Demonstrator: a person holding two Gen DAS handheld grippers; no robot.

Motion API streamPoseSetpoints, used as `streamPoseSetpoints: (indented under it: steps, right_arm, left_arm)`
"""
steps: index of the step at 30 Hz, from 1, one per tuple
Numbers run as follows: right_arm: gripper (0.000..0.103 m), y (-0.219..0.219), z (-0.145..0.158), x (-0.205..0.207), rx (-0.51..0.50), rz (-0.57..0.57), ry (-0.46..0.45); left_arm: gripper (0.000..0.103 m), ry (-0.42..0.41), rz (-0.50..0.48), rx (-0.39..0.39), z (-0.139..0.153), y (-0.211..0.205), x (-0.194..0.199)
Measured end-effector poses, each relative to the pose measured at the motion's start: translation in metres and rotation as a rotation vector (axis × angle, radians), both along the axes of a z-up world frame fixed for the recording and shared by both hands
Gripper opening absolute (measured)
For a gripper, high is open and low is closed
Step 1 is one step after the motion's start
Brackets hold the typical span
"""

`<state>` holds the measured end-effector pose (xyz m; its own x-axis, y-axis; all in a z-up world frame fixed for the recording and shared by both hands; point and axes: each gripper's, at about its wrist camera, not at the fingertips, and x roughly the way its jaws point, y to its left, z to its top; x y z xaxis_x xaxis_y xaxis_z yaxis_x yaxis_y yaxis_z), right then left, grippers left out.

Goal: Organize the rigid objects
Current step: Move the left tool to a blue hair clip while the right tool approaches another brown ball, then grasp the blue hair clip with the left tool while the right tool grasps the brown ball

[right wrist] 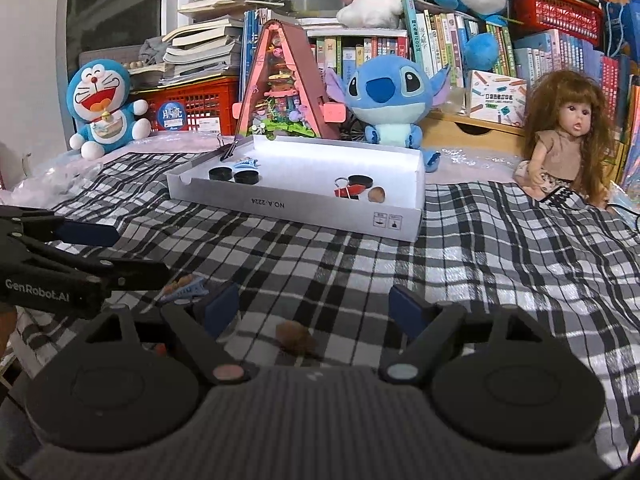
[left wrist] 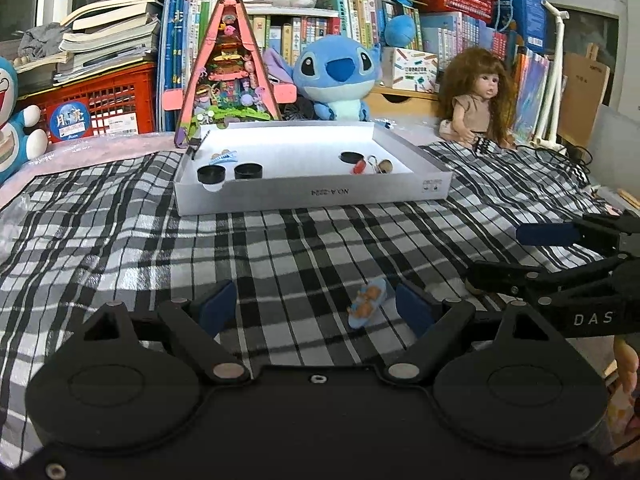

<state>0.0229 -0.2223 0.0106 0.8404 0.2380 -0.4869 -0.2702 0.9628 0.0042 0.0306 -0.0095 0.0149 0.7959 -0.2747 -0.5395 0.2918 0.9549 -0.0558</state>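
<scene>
In the white box (left wrist: 312,196), three black caps (left wrist: 211,174), one blue clip (left wrist: 224,157); both tongs (left wrist: 316,306) wide, empty.

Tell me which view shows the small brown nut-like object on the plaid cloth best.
The right wrist view: the brown object lies on the plaid cloth between the open right tool, unobstructed though blurred. In the left wrist view I cannot find it; the right tool reaches in from the right and seems to cover that spot.
</scene>
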Motion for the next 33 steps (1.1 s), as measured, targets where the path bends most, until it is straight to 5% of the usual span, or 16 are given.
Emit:
streamPoseSetpoints:
  steps: [12,27,33]
  right_arm:
    - [0.089,0.003,-0.01,-0.013,-0.046,-0.01,-0.032]
    - [0.082,0.002,-0.019,-0.012,-0.044,-0.046,-0.021]
    - [0.07,0.005,-0.021,-0.011,-0.021,-0.026,0.01]
  left_arm:
    - [0.057,0.044,-0.05,-0.01,-0.008,-0.01,0.001]
    - [0.052,0.059,-0.042,-0.009,-0.015,-0.019,0.013]
    - [0.04,0.054,-0.037,0.018,-0.016,-0.022,0.013]
